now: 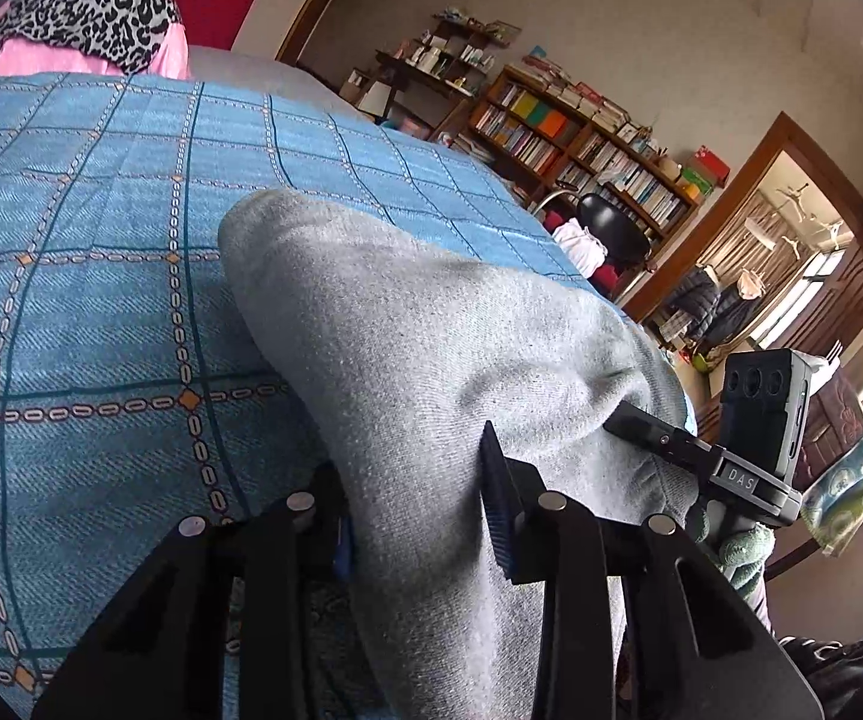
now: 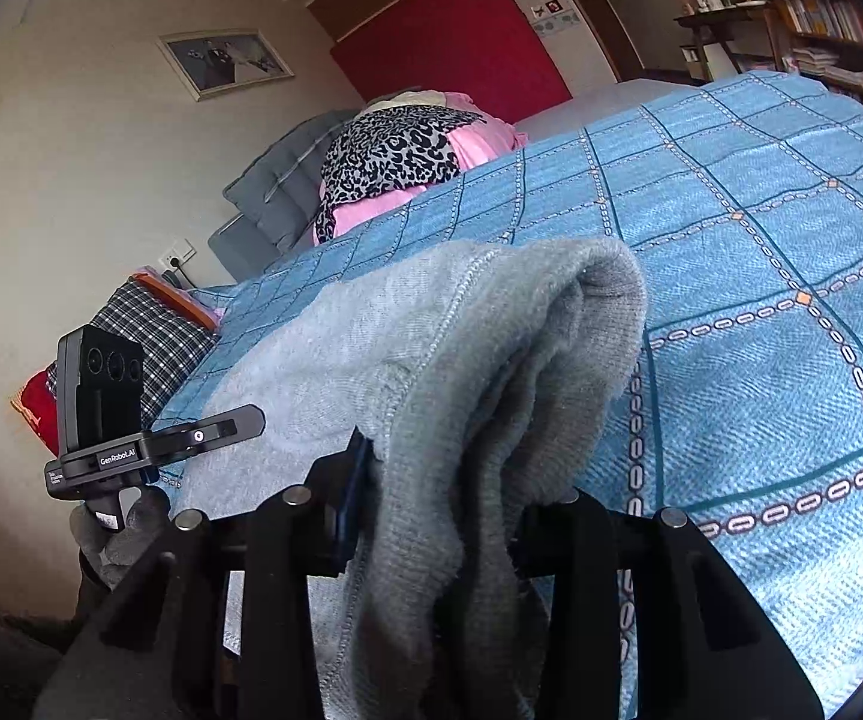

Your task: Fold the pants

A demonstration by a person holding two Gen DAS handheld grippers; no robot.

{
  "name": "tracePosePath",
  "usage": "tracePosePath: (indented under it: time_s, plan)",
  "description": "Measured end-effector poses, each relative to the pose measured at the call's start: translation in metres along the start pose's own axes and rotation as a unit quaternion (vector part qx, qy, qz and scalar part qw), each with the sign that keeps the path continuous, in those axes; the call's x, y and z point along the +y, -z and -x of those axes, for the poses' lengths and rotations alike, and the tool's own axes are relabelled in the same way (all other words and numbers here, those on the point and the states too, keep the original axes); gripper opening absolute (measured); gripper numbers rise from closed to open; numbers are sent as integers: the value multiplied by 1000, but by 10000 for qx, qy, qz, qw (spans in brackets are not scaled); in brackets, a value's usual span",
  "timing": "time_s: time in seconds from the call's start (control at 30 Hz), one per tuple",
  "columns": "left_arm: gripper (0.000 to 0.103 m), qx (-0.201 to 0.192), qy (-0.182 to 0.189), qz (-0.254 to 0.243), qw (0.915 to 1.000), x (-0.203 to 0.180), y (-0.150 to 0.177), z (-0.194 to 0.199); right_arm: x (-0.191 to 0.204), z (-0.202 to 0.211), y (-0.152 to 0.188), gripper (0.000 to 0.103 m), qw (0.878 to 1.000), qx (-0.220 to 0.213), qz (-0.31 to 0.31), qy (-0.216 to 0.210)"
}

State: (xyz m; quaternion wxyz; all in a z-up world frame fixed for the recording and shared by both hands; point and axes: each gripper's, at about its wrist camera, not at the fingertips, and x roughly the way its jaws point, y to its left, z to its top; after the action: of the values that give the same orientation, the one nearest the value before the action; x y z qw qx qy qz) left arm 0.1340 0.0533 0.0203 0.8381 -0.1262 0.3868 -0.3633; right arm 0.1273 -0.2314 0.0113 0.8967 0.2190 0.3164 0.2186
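One pair of grey knitted fleece pants (image 1: 407, 324) lies bunched on the near edge of one blue checked bedspread (image 1: 101, 228), and two black two-finger grippers hold it, one at each end.

In the left wrist view, the left gripper (image 1: 416, 516) is clamped on a thick fold of the grey cloth, which rises from between its jaws and stretches away over the bedspread. To its right the right gripper (image 1: 641, 423) appears from outside, its finger tip pressed into the same cloth, carried by a hand in a green knitted glove (image 1: 743, 552). Far right stand one wooden bookshelf (image 1: 581, 144) and one black chair (image 1: 617, 228), seen whole only here.

In the right wrist view, the left gripper (image 2: 239, 423) shows at far left, gripped by a grey-gloved hand (image 2: 125, 534); whether its pads meet the cloth from this angle I cannot tell. The right gripper (image 2: 443, 510) is closed on a ribbed hem of the pants, which droops over its jaws. Only this view shows one framed picture (image 2: 224, 63) on the wall and one leopard-print cloth (image 2: 395, 156) over pink bedding at the far side.
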Motion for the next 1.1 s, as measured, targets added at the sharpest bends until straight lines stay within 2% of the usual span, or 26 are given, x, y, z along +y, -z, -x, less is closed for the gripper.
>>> tracePosePath:
  time_s: [0.37, 0.6, 0.83, 1.1]
  plan:
    - [33, -312, -302, 2, 9991, 16, -24, 29, 26, -30, -30, 38, 9995, -57, 300, -117]
    - [33, -297, -290, -114, 9991, 5, -37, 20, 18, -21, -40, 38, 9992, -214, 327, -35]
    - [33, -150, -123, -383, 9991, -31, -64, -24, -17, 11, -53, 38, 9978, -549, 266, 240]
    - [33, 177, 187, -782, 9966, -86, -99, -109, -81, 55, -76, 38, 9929, -863, 134, 810]
